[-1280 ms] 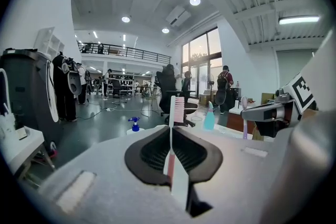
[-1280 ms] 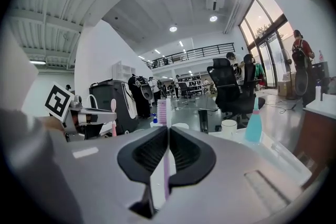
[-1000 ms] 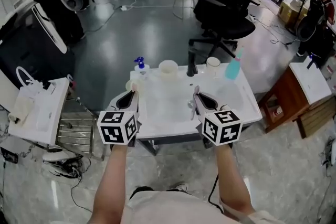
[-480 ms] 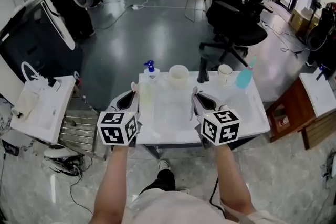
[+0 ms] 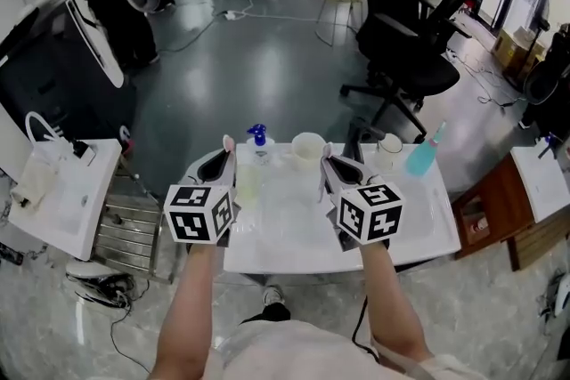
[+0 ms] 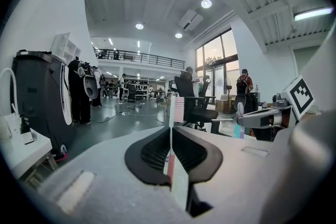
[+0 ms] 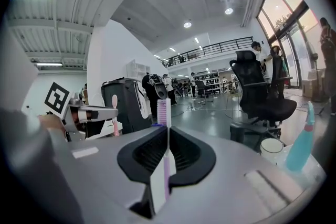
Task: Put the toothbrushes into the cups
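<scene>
In the left gripper view, my left gripper (image 6: 170,131) is shut on a pink-bristled toothbrush (image 6: 177,108) that stands upright between the jaws. My right gripper (image 7: 167,131) is shut on a purple-bristled toothbrush (image 7: 162,112), also upright. In the head view both grippers, left (image 5: 224,159) and right (image 5: 327,163), hover side by side over the near half of the white table (image 5: 294,249). A wide white cup (image 5: 308,147) stands at the table's far edge between them. A smaller white cup (image 5: 389,144) stands further right, also visible as the cup (image 7: 272,148).
A blue pump bottle (image 5: 258,138) stands left of the wide cup. A teal spray bottle (image 5: 423,154) stands at the far right. A black office chair (image 5: 405,31) is beyond the table. A white side table (image 5: 53,200) is at the left and a wooden cabinet (image 5: 485,214) at the right.
Both grippers have travelled forward over the table with their toothbrushes. The cups and bottles now lie closer to the jaw tips. Both grips are unchanged.
</scene>
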`<action>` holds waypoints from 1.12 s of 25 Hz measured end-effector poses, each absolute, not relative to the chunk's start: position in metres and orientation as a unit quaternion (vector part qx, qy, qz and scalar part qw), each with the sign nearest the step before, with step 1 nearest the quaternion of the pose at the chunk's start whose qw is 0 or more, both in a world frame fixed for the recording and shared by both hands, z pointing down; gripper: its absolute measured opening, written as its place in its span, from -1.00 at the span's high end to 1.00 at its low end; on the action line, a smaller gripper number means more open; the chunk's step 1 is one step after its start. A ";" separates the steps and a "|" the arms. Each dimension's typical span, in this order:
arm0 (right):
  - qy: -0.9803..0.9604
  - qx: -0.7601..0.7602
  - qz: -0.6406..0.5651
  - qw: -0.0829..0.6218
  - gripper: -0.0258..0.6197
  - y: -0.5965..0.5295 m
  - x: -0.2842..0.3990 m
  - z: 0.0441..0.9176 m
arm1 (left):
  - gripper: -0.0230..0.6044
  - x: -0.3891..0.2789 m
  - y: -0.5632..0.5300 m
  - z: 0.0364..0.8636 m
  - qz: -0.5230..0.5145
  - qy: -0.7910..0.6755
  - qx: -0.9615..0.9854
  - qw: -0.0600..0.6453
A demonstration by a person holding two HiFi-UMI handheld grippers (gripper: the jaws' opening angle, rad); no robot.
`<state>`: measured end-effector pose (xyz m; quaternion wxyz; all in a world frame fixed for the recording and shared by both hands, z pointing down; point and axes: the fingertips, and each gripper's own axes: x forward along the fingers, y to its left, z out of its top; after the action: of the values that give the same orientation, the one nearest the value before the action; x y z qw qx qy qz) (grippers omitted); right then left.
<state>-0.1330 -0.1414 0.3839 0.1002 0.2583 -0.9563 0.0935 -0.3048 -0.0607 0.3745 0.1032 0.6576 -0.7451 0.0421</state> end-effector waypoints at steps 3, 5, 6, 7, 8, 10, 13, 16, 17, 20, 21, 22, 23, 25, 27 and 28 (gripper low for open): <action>-0.956 0.257 0.094 0.102 0.87 -0.155 -0.148 0.384 | 0.88 -0.318 -0.075 0.373 0.041 -0.745 0.658 0.103; -0.956 0.257 0.094 0.102 0.87 -0.165 -0.156 0.384 | 0.88 -0.326 -0.083 0.373 0.041 -0.745 0.658 0.103; -0.956 0.257 0.094 0.103 0.87 -0.169 -0.160 0.384 | 0.88 -0.330 -0.087 0.375 0.040 -0.745 0.658 0.104; -0.956 0.258 0.093 0.103 0.87 -0.174 -0.165 0.385 | 0.88 -0.334 -0.090 0.377 0.039 -0.745 0.657 0.106; -0.956 0.258 0.093 0.103 0.87 -0.177 -0.169 0.386 | 0.88 -0.338 -0.093 0.379 0.038 -0.745 0.657 0.107; -0.955 0.260 0.093 0.104 0.87 -0.184 -0.177 0.386 | 0.88 -0.347 -0.100 0.380 0.037 -0.745 0.657 0.109; -0.954 0.264 0.094 0.106 0.87 -0.193 -0.187 0.386 | 0.88 -0.359 -0.110 0.383 0.037 -0.742 0.660 0.111; -0.953 0.268 0.094 0.109 0.87 -0.203 -0.196 0.389 | 0.88 -0.368 -0.121 0.387 0.038 -0.738 0.664 0.114; -0.952 0.270 0.094 0.110 0.87 -0.206 -0.198 0.390 | 0.88 -0.370 -0.125 0.388 0.037 -0.737 0.665 0.115; -0.950 0.275 0.093 0.111 0.87 -0.215 -0.206 0.389 | 0.88 -0.380 -0.134 0.390 0.034 -0.734 0.668 0.117; -0.950 0.277 0.092 0.112 0.87 -0.217 -0.209 0.389 | 0.88 -0.383 -0.137 0.391 0.033 -0.733 0.669 0.118; -0.949 0.280 0.091 0.112 0.87 -0.219 -0.211 0.389 | 0.88 -0.386 -0.138 0.392 0.031 -0.732 0.670 0.120; -0.948 0.282 0.091 0.113 0.87 -0.220 -0.213 0.389 | 0.88 -0.389 -0.140 0.394 0.030 -0.731 0.671 0.122; -0.946 0.289 0.091 0.112 0.87 -0.223 -0.216 0.388 | 0.88 -0.392 -0.143 0.396 0.030 -0.727 0.675 0.126; -0.945 0.294 0.092 0.113 0.87 -0.226 -0.217 0.388 | 0.88 -0.392 -0.147 0.397 0.031 -0.722 0.679 0.128; -0.944 0.296 0.093 0.114 0.87 -0.227 -0.217 0.388 | 0.88 -0.392 -0.148 0.397 0.032 -0.721 0.681 0.128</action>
<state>-0.2166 -0.2270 0.3879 0.1140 0.2959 -0.9438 0.0927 -0.3921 -0.1481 0.3975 0.1282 0.6806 -0.7206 0.0321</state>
